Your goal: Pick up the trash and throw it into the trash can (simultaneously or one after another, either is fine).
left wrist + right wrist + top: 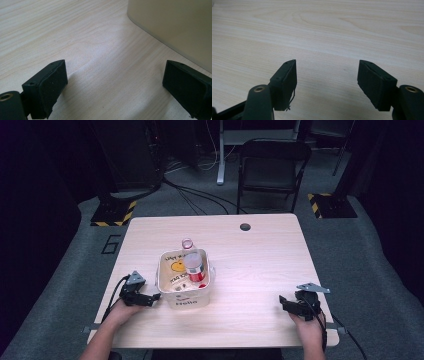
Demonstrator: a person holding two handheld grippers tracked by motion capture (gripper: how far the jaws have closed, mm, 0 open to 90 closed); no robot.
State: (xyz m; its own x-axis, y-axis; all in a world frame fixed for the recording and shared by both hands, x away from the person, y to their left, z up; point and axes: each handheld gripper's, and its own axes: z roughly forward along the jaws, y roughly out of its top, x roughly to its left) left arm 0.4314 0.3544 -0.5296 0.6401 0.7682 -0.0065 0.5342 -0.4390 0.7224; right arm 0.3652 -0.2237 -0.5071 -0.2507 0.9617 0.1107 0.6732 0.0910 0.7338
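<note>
High view: left gripper (150, 298) beside bin (184, 301), perhaps touching.

A: What blocks the left gripper (150, 298)?

B: The white tub (184, 299), just beside it at three o'clock; its pale wall (175, 27) fills the upper right of the left gripper view. The jaws gape with bare wood between them.

A: And around the tub?

B: A pink-capped bottle (187, 243) stands at its twelve o'clock, close to the rim.

A: The right gripper (286, 303)?

B: Open tabletop (260, 265) from nine through twelve o'clock, nothing between its parted jaws. The table edge lies near at five.
</note>
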